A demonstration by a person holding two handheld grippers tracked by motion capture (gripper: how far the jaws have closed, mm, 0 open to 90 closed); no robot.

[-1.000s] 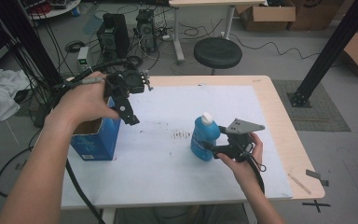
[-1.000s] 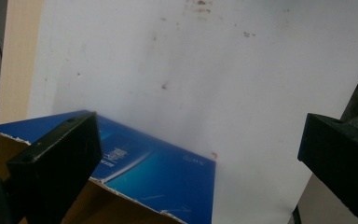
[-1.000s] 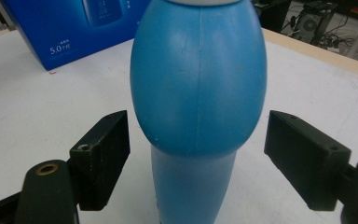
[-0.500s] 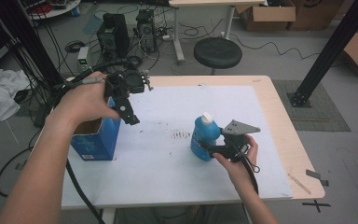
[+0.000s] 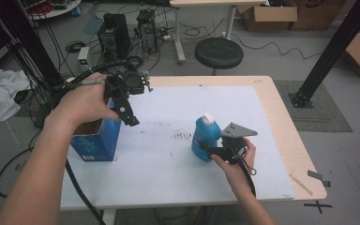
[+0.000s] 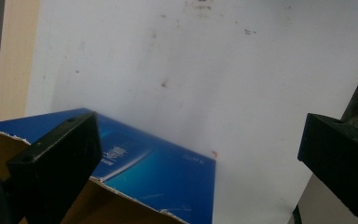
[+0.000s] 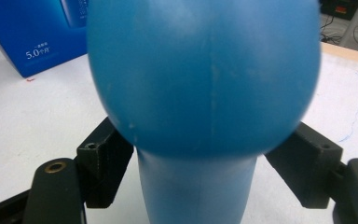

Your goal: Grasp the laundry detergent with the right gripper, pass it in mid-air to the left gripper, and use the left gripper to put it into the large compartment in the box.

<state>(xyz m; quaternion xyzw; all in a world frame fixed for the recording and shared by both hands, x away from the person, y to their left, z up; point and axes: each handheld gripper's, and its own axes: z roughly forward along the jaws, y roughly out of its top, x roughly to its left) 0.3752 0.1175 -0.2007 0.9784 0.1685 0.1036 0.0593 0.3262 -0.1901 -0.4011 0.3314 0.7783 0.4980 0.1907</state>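
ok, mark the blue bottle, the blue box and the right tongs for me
blue bottle (image 5: 205,137), high view, on its body below the white cap
blue box (image 5: 96,139), high view, on its front wall
right tongs (image 7: 200,170), right gripper view, midway between its tips

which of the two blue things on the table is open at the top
The blue cardboard box at the table's left, its brown inside exposed below the left gripper. The blue plastic bottle wears a white cap.

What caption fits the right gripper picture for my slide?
The right gripper has been closing its jaws around a blue bottle on the white table.
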